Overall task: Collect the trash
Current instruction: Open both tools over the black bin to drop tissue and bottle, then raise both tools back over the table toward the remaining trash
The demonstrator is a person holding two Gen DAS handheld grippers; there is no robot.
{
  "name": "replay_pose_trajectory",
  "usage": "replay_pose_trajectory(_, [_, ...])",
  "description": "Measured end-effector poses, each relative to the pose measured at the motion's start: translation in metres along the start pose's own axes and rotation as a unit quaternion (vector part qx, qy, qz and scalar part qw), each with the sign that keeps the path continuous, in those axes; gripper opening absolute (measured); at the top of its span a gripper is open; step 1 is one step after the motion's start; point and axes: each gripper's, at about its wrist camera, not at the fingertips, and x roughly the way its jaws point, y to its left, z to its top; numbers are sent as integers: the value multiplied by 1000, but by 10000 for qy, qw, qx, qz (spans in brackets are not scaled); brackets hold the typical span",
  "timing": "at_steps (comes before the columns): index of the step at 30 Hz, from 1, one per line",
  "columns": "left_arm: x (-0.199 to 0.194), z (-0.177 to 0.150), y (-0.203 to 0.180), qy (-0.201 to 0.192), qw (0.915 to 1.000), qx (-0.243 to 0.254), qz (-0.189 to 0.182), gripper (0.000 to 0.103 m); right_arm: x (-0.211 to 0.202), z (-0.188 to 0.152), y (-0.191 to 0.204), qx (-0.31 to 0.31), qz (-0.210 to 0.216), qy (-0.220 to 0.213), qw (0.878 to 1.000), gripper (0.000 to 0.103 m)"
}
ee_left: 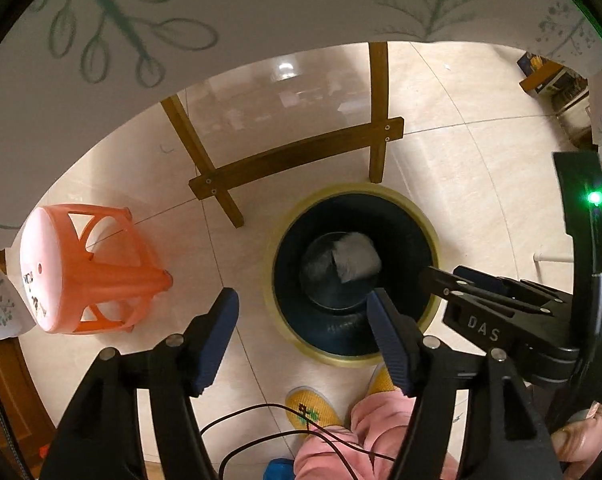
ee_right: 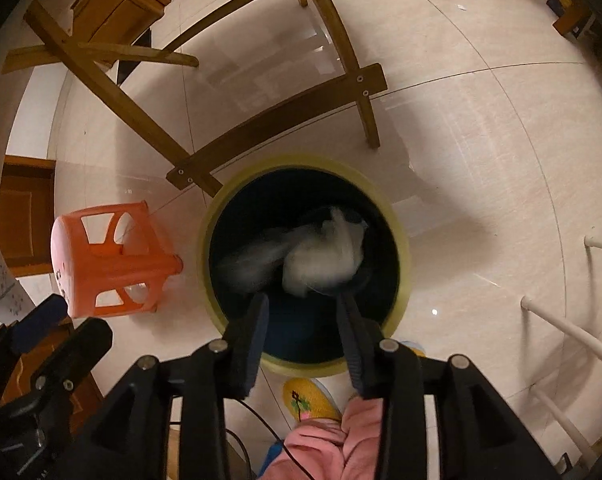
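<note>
A round bin with a yellow-green rim and a black liner stands on the tiled floor. A crumpled white piece of trash lies at its bottom. My left gripper hangs over the bin's near left edge, pointing straight down, open with nothing between its pads. In the right wrist view the bin lies right below my right gripper, which is open. Just beyond its fingertips the white trash shows blurred inside the liner, clear of the pads. The right gripper also shows at the bin's right side.
An orange plastic stool lies tipped over left of the bin. Wooden table legs and a crossbar stand just behind it, under a leaf-print tablecloth. A person's yellow slippers and pink trousers are near the bin. A white rack stands at the right.
</note>
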Motion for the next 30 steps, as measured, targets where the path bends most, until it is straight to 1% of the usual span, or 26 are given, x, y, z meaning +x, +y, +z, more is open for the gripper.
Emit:
replay_pose_trajectory(1, [1,0,3,-26,10000,-11,-15,65,0,0,-1,-1,-1,-60,10000,36])
replay_pose_trajectory(6, [-8,-1,13,-170,9998,-70,-50,65,-15,-1,7,-202,14,-653,9977,36])
replay_pose_trajectory(8, [-14,-2,13,-241,9997,-85,-24,65,-18,0,11,-292,-22,-733,9969,36])
replay_pose_trajectory(10, [-22,-2,15,-276,9996,-107,-38,65,-24,1,17,-376,-153,-824,9958,36])
replay_pose_trajectory(13, [-34,-3,18,-332,9992,-183,-111,65,-35,0,22,-432,-157,-884,9950,36])
replay_pose_trajectory(16, [-55,-6,20,-451,9985,-254,-200,65,-55,-3,28,-494,-169,-1030,9933,36])
replay_pose_trajectory(18, [-74,-8,21,-534,9979,-256,-249,65,-72,-7,34,-600,-114,-1142,9916,36])
replay_pose_trajectory(22, [-116,-12,21,-647,9972,-159,-336,65,-113,-17,53,-946,-192,-1324,9865,36])
replay_pose_trajectory(25, [-152,-12,23,-737,9968,-88,-297,65,-148,-25,67,-1129,-196,-1414,9833,36])
replay_pose_trajectory(28, [-191,-9,29,-840,9959,-207,-265,65,-189,-31,81,-1257,-201,-1533,9799,36])
replay_pose_trajectory(30, [-219,-6,35,-915,9947,-376,-263,65,-220,-33,90,-1336,-222,-1646,9770,36])
